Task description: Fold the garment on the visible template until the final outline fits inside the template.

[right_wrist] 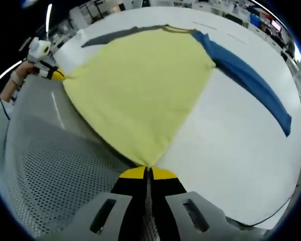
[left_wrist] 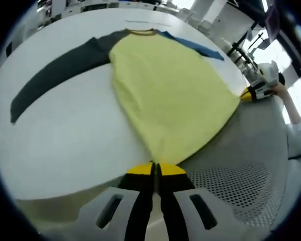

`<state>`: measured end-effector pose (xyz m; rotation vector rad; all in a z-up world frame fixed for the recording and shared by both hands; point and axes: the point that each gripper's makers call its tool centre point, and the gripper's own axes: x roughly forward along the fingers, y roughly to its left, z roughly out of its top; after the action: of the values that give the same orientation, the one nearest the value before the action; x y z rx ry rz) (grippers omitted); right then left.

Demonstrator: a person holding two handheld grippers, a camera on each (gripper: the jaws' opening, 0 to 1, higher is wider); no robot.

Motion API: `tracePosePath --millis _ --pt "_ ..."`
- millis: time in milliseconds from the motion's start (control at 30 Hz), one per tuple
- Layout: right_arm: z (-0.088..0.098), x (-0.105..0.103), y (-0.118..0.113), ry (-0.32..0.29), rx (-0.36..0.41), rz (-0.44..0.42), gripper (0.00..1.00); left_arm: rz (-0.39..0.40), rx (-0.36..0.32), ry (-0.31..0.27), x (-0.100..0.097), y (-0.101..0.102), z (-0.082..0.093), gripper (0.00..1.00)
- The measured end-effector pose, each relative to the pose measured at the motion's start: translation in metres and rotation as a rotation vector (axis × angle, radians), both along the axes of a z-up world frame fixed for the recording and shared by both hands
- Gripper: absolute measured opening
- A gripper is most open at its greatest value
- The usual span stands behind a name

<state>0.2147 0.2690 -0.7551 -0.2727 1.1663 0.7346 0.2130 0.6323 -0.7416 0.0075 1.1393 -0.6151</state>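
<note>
A yellow shirt (left_wrist: 165, 85) lies spread on the white table (left_wrist: 65, 135), neck at the far side. Its dark grey sleeve (left_wrist: 60, 70) stretches left and its blue sleeve (right_wrist: 251, 75) stretches right. My left gripper (left_wrist: 156, 166) is shut on one hem corner of the shirt, at the table's near edge. My right gripper (right_wrist: 148, 169) is shut on the other hem corner. Each gripper also appears in the other's view: the right gripper (left_wrist: 253, 93) at the right, the left gripper (right_wrist: 52, 73) at the upper left. The hem hangs stretched between them, past the table edge.
A grey perforated surface (left_wrist: 231, 181) lies below the table's near edge, under the hem. A person's hand (left_wrist: 283, 95) holds the right gripper. Thin faint lines (left_wrist: 145, 22) mark the table beyond the collar. Desks and equipment stand in the background.
</note>
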Motion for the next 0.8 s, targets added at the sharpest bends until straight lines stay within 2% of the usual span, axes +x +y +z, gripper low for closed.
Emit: tracePosePath --millis 800 --pt "-0.011 0.0 0.001 0.027 -0.008 0.003 0.03 0.017 -0.002 0.024 0.005 0.002 -0.013 0.0"
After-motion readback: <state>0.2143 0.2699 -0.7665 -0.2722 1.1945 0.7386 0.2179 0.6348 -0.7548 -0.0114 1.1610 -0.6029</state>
